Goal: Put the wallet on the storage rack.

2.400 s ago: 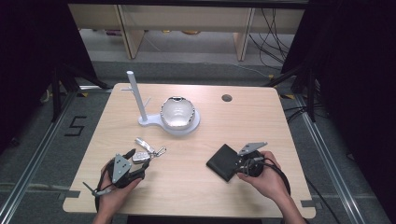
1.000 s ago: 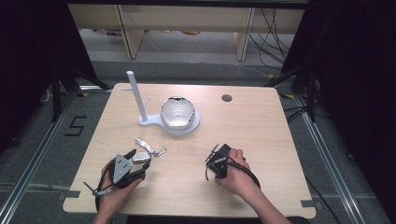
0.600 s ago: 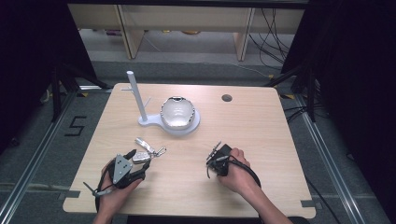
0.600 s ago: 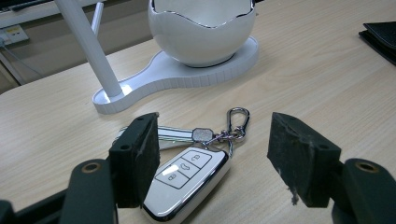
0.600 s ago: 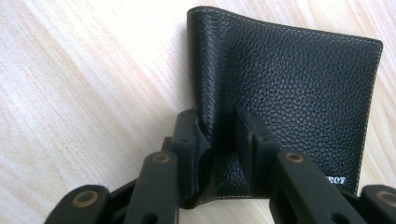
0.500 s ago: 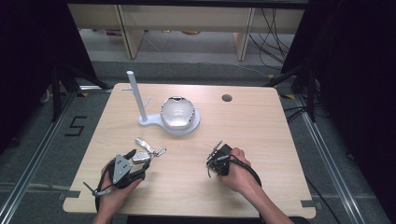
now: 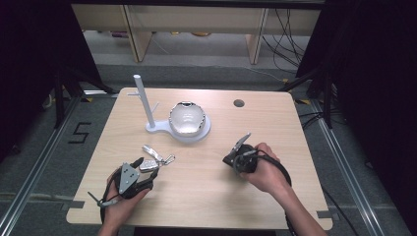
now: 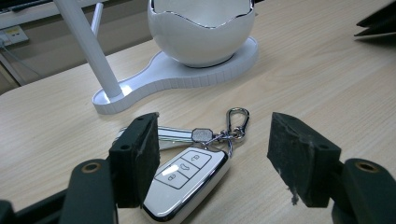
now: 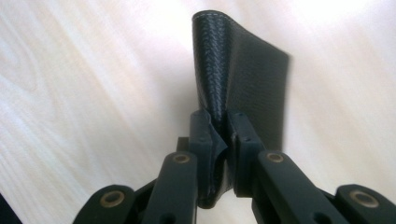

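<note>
The left gripper point(image 8: 210, 154), jaws spread, straddles the white car key fob point(image 8: 187, 179) lying directly ahead, while the right gripper point(image 9: 218, 140) pinches the black leather wallet point(image 9: 243, 79).

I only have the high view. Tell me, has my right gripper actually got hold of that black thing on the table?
Observer: Yes. In the right gripper view the right gripper has its jaws pinched shut on an edge of the black textured leather wallet.
Operator: And the left one, is it closed on the keys?
Observer: No. In the left gripper view the left gripper stands open, with the white and chrome car key fob lying on the table between its jaws.
Operator: Anything else on that key bunch?
Observer: A silver carabiner clip lies at its far end, pointing toward the white egg-shaped bowl.
</note>
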`<state>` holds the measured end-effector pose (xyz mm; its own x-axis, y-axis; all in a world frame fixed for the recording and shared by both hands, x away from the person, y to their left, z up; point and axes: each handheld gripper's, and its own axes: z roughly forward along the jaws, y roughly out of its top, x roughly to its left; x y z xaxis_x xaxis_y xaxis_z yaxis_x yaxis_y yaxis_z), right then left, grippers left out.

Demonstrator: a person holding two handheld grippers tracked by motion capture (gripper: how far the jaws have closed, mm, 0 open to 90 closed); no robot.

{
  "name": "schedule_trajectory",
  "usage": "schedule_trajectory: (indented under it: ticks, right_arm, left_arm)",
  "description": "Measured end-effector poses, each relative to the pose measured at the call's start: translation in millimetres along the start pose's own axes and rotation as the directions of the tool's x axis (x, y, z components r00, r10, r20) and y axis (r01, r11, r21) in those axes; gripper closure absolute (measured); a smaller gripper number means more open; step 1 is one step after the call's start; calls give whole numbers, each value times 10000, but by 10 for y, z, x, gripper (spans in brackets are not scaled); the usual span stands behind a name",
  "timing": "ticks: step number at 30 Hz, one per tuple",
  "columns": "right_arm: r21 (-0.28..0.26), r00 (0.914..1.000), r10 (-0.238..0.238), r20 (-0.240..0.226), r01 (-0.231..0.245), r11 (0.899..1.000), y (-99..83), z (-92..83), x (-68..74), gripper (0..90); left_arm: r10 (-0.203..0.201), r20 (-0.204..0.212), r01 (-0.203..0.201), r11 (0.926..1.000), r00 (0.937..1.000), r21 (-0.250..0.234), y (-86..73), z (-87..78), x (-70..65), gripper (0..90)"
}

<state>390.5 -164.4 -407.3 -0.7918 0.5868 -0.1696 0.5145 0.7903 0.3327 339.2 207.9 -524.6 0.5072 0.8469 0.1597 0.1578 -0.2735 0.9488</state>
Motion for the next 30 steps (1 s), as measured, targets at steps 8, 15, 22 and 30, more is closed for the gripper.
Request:
schedule_trajectory:
  ticks: [8, 15, 22, 30]
  right_arm:
    - [-231, 9992, 402, 63, -400, 9989, 56, -265, -311, 830]
    - [-586, 9927, 561, -1066, -626, 9963, 135, -367, -532, 830]
    - [-1053, 9697, 1058, -2204, -1315, 9857, 279, -390, -654, 830]
    - [-1348, 9667, 863, -2410, -1214, 9834, 424, -381, -666, 829]
  left_arm:
    - [-92, -9, 92, 9999, 10000, 62, 1, -3, 5, 332]
    - [-33, 3, 33, 10000, 10000, 12, 0, 0, 0, 332]
    - [-99, 24, 99, 9999, 9999, 61, 2, -8, 10, 331]
    - [-89, 35, 88, 9999, 10000, 72, 1, -12, 9, 331]
